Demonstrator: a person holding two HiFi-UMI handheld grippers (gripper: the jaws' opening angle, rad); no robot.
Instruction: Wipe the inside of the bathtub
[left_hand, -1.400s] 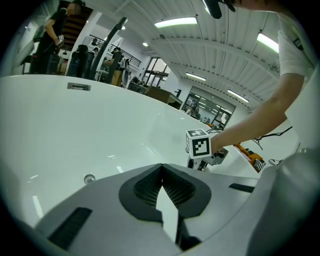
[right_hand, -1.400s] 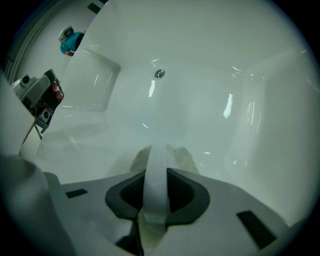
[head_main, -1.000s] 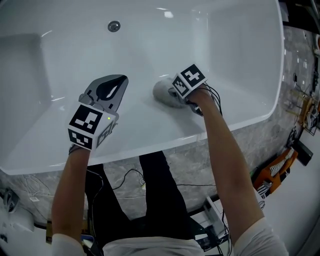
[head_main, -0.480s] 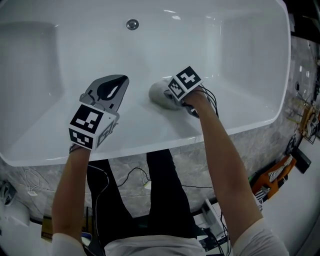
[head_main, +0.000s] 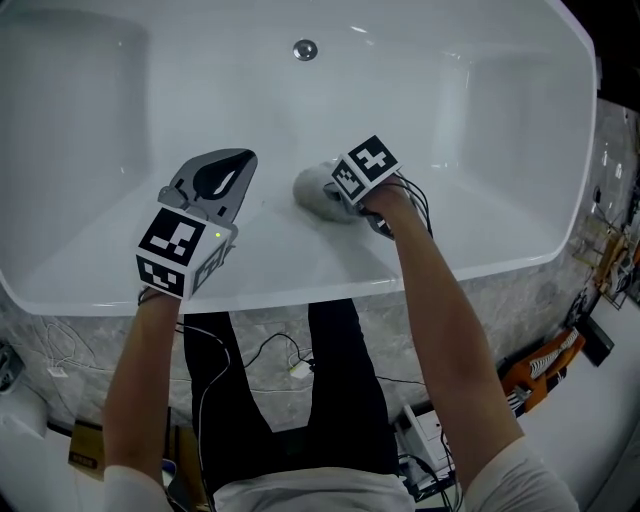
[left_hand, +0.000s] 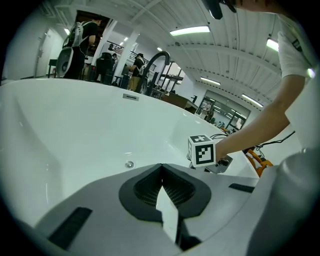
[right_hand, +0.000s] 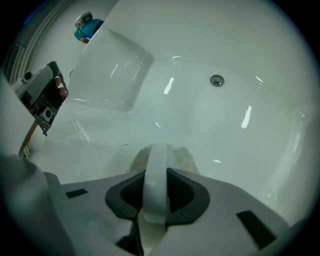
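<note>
Scrubbing pad (head_main: 312, 188) half hidden beneath the right gripper (head_main: 345, 195), bathtub (head_main: 300, 285) far side cut off by the top edge, distant figures (left_hand: 105, 62) too small to tell.

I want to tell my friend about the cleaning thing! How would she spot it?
Find the big white bathtub, then look at its near wall, on this side of the round metal drain. The scrubbing pad is the pale grey fuzzy lump there, pinched by the right gripper. Nothing else in the tub is soft, and it has a white loop handle.
</note>
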